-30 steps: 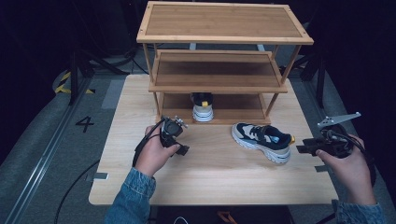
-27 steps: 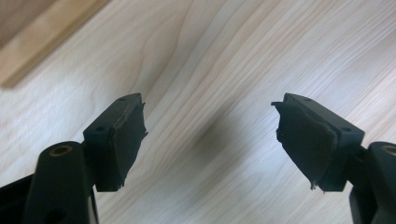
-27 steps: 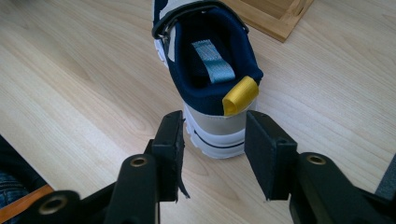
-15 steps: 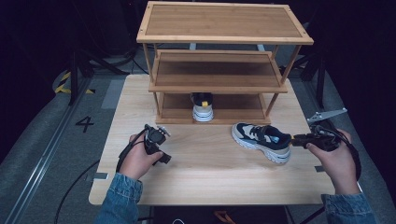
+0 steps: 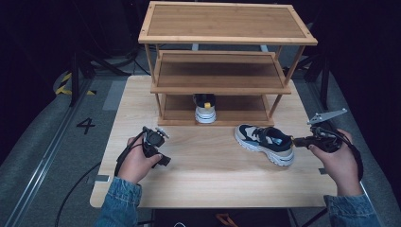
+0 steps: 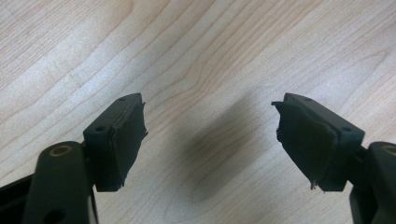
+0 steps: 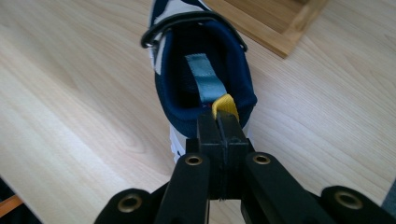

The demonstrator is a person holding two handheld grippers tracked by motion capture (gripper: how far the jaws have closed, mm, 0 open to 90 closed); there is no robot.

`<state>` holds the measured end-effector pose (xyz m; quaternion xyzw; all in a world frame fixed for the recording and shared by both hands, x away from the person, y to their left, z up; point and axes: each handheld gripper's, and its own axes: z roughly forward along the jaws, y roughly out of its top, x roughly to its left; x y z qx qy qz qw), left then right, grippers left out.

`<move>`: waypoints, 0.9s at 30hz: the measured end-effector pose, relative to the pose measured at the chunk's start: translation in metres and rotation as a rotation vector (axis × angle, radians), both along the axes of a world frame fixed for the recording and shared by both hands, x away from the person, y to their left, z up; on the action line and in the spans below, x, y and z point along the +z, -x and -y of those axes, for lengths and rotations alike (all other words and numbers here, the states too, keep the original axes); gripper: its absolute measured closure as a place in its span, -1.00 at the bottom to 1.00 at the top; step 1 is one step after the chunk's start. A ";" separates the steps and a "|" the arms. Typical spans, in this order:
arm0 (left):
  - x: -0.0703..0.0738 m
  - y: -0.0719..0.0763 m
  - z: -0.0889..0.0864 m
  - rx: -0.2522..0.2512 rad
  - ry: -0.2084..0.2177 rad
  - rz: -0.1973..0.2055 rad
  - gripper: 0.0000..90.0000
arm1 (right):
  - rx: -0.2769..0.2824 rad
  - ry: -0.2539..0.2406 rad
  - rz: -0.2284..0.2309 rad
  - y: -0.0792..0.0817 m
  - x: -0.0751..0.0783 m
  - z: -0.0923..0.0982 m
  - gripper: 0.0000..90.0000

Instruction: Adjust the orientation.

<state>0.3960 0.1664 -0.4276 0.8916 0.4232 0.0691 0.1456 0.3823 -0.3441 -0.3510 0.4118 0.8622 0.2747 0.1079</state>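
1. Where the right hand-held gripper (image 7: 218, 123) has just closed on the sneaker's (image 5: 265, 143) yellow heel loop (image 7: 225, 106), its jaws hide the loop's base; sneaker at right on surface (image 5: 208, 182).
2. Rack (image 5: 227, 61): second shoe (image 5: 205, 108) on bottom shelf, toe hidden.
3. Left hand-held gripper (image 6: 210, 135): open, empty.

The left hand (image 5: 138, 161) comes in over the table's near edge toward its left corner, denim sleeve at the wrist, wrapped around the left gripper (image 6: 210, 135), which points down at the tabletop with its jaws standing wide apart and nothing between them. The right hand (image 5: 336, 158) reaches in at the table's right edge, wrist level, holding the right gripper (image 7: 219, 121) pointed across the table toward its middle. Its jaws have just been closing and now press together on a yellow heel loop (image 7: 225, 105).
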 end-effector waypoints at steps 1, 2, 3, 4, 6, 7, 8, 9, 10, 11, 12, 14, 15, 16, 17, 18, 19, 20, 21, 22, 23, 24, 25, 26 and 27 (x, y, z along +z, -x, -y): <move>0.000 0.000 0.001 0.001 0.003 -0.001 -0.47 | 0.013 0.000 0.002 0.002 0.002 -0.003 1.00; 0.000 0.000 0.001 -0.004 0.000 0.002 -0.47 | 0.035 0.002 0.005 0.006 0.005 -0.009 1.00; 0.001 0.000 0.001 -0.005 0.003 0.002 -0.47 | 0.046 0.006 0.005 0.008 0.007 -0.013 1.00; 0.001 0.000 0.002 -0.007 -0.003 0.002 -0.47 | 0.057 0.011 0.004 0.009 0.008 -0.016 1.00; 0.001 0.000 0.003 -0.008 0.001 -0.001 -0.47 | 0.085 0.018 0.006 0.012 0.011 -0.024 1.00; 0.001 0.000 0.003 -0.008 0.001 -0.002 -0.47 | 0.106 0.018 0.003 0.014 0.012 -0.029 1.00; 0.000 0.000 0.004 -0.011 0.003 0.003 -0.47 | 0.118 0.019 -0.003 0.017 0.013 -0.034 1.00; 0.000 0.000 0.004 -0.011 0.003 0.003 -0.47 | 0.118 0.019 -0.003 0.017 0.013 -0.034 1.00; 0.001 -0.001 0.004 -0.016 0.000 0.001 -0.47 | 0.140 0.022 -0.004 0.019 0.013 -0.039 1.00; 0.001 -0.001 0.005 -0.021 0.002 0.004 -0.47 | 0.157 0.025 -0.005 0.021 0.014 -0.045 1.00; 0.001 -0.001 0.005 -0.020 0.003 0.005 -0.47 | 0.170 0.027 -0.006 0.022 0.014 -0.049 1.00; 0.001 -0.001 0.006 -0.024 0.002 -0.003 -0.47 | 0.199 0.036 -0.012 0.025 0.013 -0.058 1.00; 0.000 -0.001 0.006 -0.025 0.005 -0.002 -0.47 | 0.211 0.035 -0.013 0.025 0.012 -0.061 1.00; 0.000 -0.002 0.007 -0.035 0.002 0.001 -0.47 | 0.226 0.035 -0.019 0.026 0.012 -0.065 1.00; 0.000 -0.002 0.007 -0.035 0.002 0.001 -0.47 | 0.226 0.035 -0.019 0.026 0.012 -0.065 1.00; 0.001 -0.002 0.007 -0.038 0.000 -0.009 -0.47 | 0.241 0.044 -0.032 0.028 0.010 -0.070 1.00; 0.001 -0.002 0.008 -0.039 -0.001 -0.009 -0.47 | 0.253 0.054 -0.038 0.029 0.008 -0.074 1.00; 0.000 -0.002 0.008 -0.035 0.002 -0.010 -0.47 | 0.261 0.055 -0.045 0.030 0.008 -0.076 1.00; 0.000 -0.002 0.009 -0.036 0.002 -0.011 -0.47 | 0.268 0.059 -0.049 0.031 0.007 -0.080 1.00; 0.000 -0.002 0.009 -0.040 0.003 -0.012 -0.47 | 0.276 0.065 -0.053 0.032 0.006 -0.083 1.00; 0.000 -0.002 0.009 -0.042 0.003 -0.011 -0.47 | 0.281 0.073 -0.051 0.034 0.005 -0.087 1.00; 0.000 -0.002 0.009 -0.051 -0.004 -0.010 -0.48 | 0.289 0.081 -0.056 0.035 0.004 -0.090 1.00; -0.001 -0.001 0.009 -0.047 -0.004 -0.021 -0.48 | 0.292 0.089 -0.062 0.036 0.003 -0.093 1.00; -0.001 -0.002 0.010 -0.054 -0.001 -0.019 -0.48 | 0.297 0.097 -0.066 0.037 0.003 -0.095 1.00; -0.001 -0.001 0.010 -0.051 0.001 -0.020 -0.48 | 0.298 0.101 -0.069 0.038 0.002 -0.096 1.00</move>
